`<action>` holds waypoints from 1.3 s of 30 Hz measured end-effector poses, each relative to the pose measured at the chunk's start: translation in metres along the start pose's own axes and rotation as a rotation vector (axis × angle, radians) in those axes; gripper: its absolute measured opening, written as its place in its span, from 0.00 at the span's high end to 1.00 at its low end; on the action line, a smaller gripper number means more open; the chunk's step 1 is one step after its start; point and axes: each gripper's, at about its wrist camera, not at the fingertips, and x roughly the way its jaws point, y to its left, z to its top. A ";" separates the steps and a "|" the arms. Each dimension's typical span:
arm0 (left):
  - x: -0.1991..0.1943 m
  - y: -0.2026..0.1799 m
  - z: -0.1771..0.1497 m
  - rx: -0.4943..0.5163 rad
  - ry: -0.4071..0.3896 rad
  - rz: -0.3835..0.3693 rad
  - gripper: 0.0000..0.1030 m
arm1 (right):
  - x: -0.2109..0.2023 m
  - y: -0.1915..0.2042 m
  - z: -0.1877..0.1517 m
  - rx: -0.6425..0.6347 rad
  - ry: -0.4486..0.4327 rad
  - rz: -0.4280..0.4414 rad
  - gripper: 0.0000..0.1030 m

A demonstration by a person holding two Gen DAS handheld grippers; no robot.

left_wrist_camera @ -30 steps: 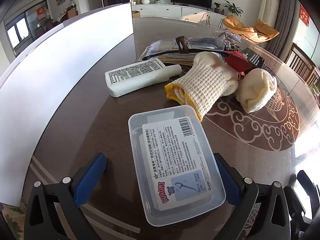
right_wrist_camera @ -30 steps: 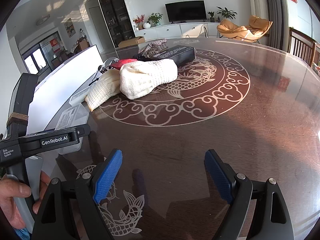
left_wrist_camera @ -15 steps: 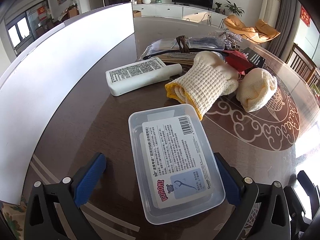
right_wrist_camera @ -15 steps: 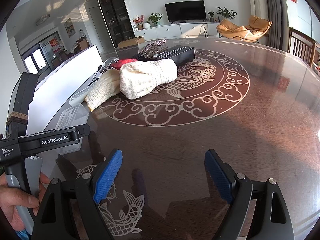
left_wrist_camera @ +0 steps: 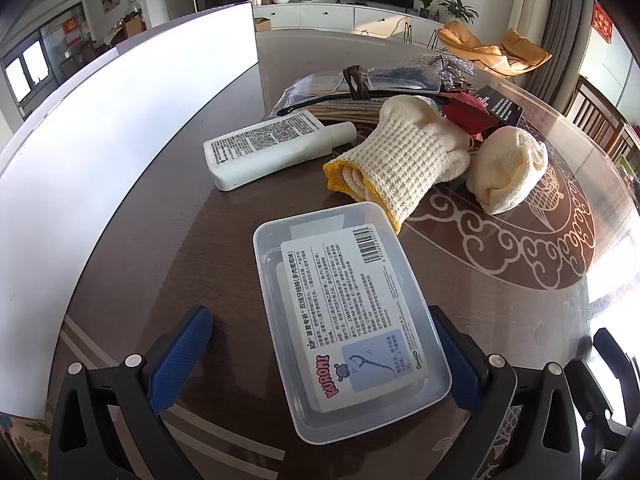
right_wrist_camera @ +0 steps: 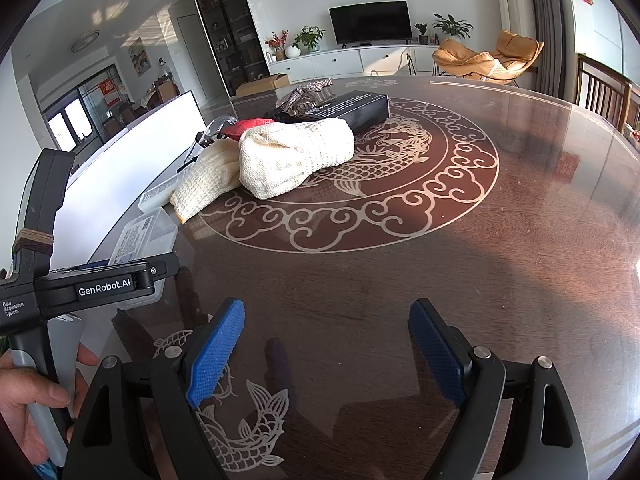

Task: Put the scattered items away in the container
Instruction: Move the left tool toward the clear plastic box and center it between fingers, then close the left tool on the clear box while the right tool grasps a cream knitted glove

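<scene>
A clear plastic floss-pick box (left_wrist_camera: 352,316) lies flat on the dark table between the fingers of my left gripper (left_wrist_camera: 320,356), which is open wide around it; the right pad is close to its side. Beyond it lie a white bottle (left_wrist_camera: 276,146), a knitted glove with a yellow cuff (left_wrist_camera: 404,164) and a cream knitted cloth (left_wrist_camera: 508,168). My right gripper (right_wrist_camera: 332,352) is open and empty over bare table. The box (right_wrist_camera: 144,236), glove (right_wrist_camera: 208,184) and cloth (right_wrist_camera: 296,156) show to its far left.
A white board (left_wrist_camera: 120,152) stands along the table's left side. Behind the glove is a pile with a woven basket (left_wrist_camera: 352,104), plastic bags, a red item (left_wrist_camera: 464,114) and a black box (right_wrist_camera: 352,106). A chair (right_wrist_camera: 604,92) stands at the right edge.
The left gripper has shifted very slightly relative to the floss box. The right gripper has not moved.
</scene>
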 end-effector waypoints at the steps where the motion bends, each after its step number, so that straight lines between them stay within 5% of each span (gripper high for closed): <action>1: 0.000 0.000 0.001 0.003 0.005 -0.001 0.00 | 0.000 0.000 0.000 -0.001 0.001 -0.001 0.17; 12: 0.001 0.011 0.002 0.037 -0.016 -0.024 0.00 | 0.011 0.014 0.010 -0.082 0.083 -0.055 0.17; 19: 0.001 0.022 0.001 0.035 -0.027 -0.024 0.00 | 0.017 0.041 0.106 -0.061 -0.086 -0.021 0.17; 23: 0.001 0.023 0.002 0.041 -0.018 -0.028 0.00 | 0.074 0.040 0.144 0.029 0.028 -0.069 0.17; 26: 0.000 0.026 0.002 0.063 -0.010 -0.042 0.00 | 0.093 0.020 0.130 0.097 0.103 -0.090 0.17; 32: -0.002 0.033 -0.002 0.075 -0.022 -0.052 0.00 | 0.037 -0.012 0.090 0.055 0.066 -0.104 0.17; 39: 0.003 0.036 0.008 0.083 0.028 -0.054 0.00 | 0.028 -0.018 0.094 0.108 0.057 0.025 0.17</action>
